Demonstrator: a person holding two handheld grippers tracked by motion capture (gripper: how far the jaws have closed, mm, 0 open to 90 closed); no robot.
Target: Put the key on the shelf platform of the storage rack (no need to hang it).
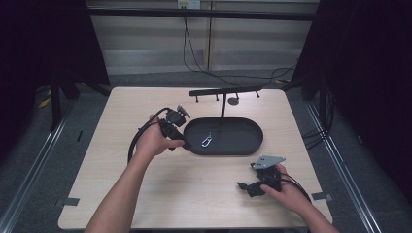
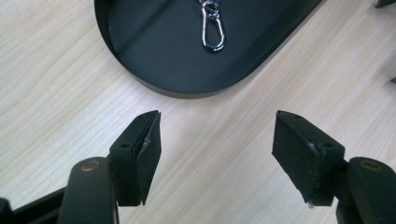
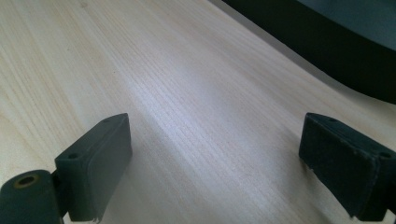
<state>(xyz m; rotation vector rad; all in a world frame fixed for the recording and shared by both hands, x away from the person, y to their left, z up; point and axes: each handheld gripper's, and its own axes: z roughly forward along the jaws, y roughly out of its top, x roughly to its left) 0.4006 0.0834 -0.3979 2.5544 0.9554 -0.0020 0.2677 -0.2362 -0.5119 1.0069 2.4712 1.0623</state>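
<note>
One silver carabiner (image 2: 212,28) lies alone in the single black oval tray (image 1: 245,145), likely awaiting pickup, since the left gripper (image 2: 217,140) hovers just beside the rim, jaws spread and empty, while the right gripper (image 3: 215,168) rests apart, also spread, over the table (image 1: 204,189).

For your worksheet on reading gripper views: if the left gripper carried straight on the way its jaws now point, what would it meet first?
Probably the black oval tray's rim. The left gripper is open above bare table; the silver carabiner lies further inside.
</note>
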